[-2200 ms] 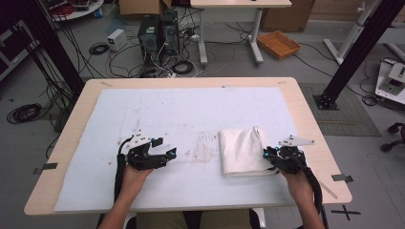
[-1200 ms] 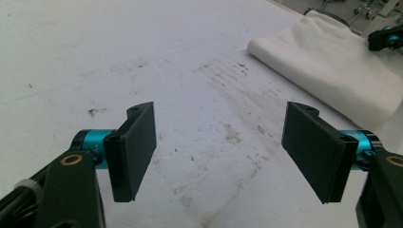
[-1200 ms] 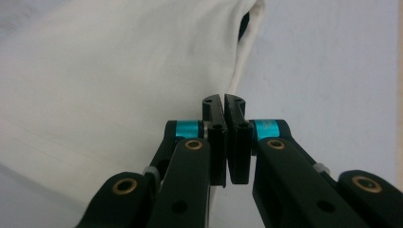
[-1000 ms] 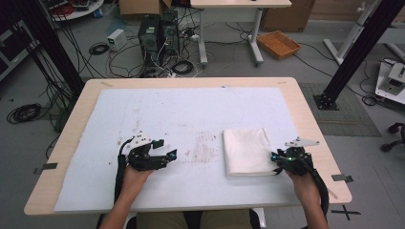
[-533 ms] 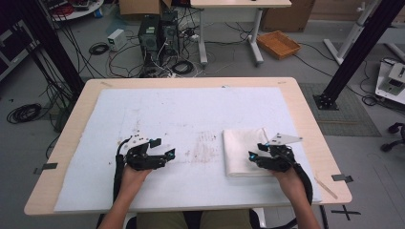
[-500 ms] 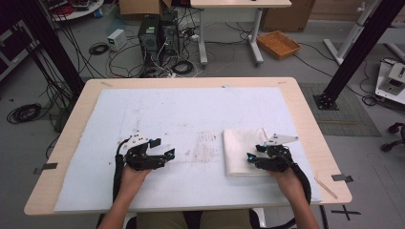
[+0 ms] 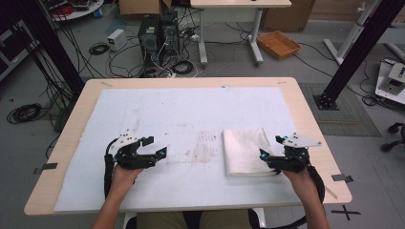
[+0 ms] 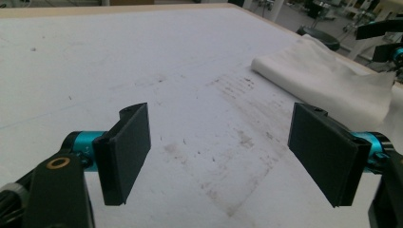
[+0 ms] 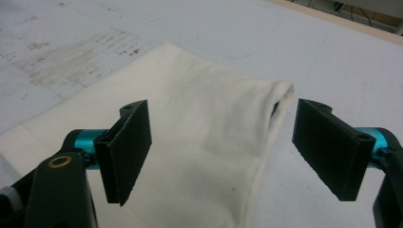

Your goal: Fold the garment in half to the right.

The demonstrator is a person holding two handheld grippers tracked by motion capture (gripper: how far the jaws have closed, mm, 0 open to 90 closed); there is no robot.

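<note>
Releasing the folded cloth point(image 7: 246, 151): right gripper point(image 7: 268, 158) at its right edge, jaws just opened wide, nothing clamped.
Cloth lies flat on the white mat point(image 7: 181, 114), right of centre. Left gripper point(image 7: 160, 151) hovers over bare mat, jaws apart, empty. Fold looks finished; next move calls for either backing off or regripping an edge. No readable labels or writing.
</note>
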